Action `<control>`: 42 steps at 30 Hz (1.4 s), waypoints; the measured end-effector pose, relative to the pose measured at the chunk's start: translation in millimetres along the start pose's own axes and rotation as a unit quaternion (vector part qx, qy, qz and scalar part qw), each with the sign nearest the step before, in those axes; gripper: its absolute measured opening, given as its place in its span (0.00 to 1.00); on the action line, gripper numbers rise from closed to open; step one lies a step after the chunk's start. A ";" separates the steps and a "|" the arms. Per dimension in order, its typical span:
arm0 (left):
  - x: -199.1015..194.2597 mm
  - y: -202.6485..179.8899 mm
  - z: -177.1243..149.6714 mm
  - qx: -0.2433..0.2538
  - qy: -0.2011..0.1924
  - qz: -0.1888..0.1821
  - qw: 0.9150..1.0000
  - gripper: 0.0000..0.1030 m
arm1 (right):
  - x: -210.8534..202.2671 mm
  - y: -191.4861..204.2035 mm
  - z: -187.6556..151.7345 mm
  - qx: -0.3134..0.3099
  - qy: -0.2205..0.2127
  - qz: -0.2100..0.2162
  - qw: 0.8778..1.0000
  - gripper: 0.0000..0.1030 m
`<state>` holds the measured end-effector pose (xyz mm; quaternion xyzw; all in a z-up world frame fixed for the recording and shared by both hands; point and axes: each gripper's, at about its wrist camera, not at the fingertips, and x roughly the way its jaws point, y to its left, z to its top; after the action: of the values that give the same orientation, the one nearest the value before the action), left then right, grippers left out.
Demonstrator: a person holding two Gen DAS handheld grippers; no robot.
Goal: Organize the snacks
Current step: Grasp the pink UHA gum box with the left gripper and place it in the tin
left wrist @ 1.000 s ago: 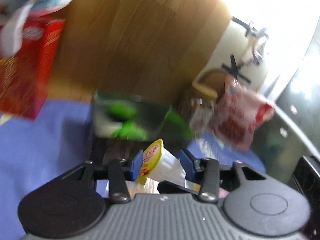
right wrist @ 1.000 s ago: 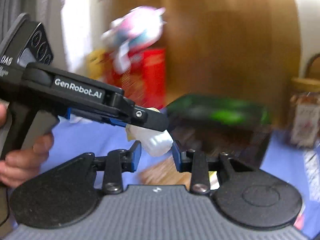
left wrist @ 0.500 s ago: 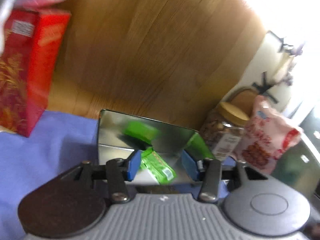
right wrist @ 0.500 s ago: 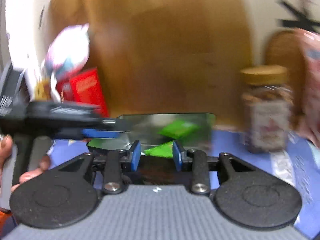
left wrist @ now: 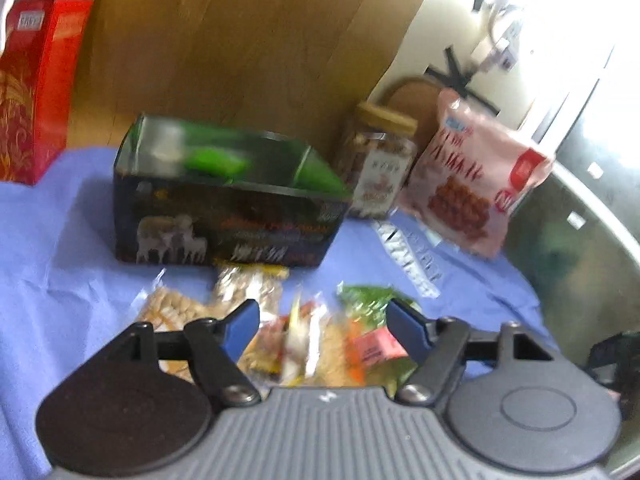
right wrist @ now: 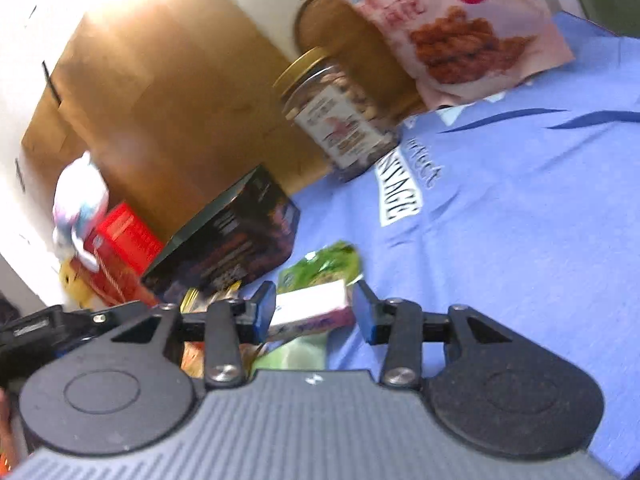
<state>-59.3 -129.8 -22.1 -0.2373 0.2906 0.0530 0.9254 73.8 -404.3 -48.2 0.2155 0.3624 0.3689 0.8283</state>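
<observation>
A dark tin box (left wrist: 224, 216) with a shiny inside and green packets in it stands open on the blue cloth (left wrist: 60, 240). In front of it lies a pile of small snack packets (left wrist: 304, 336). My left gripper (left wrist: 324, 320) hovers over this pile; its jaws are opening and grip nothing. The right wrist view is tilted. My right gripper (right wrist: 314, 306) is opening too, with a white and pink little box (right wrist: 312, 308) lying between its fingers, a gap showing at the right pad. A green packet (right wrist: 324, 264) lies just beyond it. The tin box (right wrist: 232, 240) stands to the left there.
A red carton (left wrist: 36, 92) with a plush toy (right wrist: 80, 208) on top stands at the far left. Right of the tin are a jar of nuts (left wrist: 376, 168) and a pink snack bag (left wrist: 472, 176). A wooden panel (left wrist: 240, 40) closes the back.
The left gripper held a jelly cup a second ago, then hung empty over the tin. Both grippers have pulled back to the snack pile with wider jaws. The right view has rolled.
</observation>
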 end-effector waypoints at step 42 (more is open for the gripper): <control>-90.0 103.9 -85.0 -0.111 0.037 0.015 0.993 0.34 | 13.3 129.1 -121.4 -0.285 0.146 0.082 0.944 0.44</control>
<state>-201.7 -74.6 -74.9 -0.3360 0.3207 0.0899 0.8810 -70.9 -301.2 -51.7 -0.0567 0.3404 0.5511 0.7597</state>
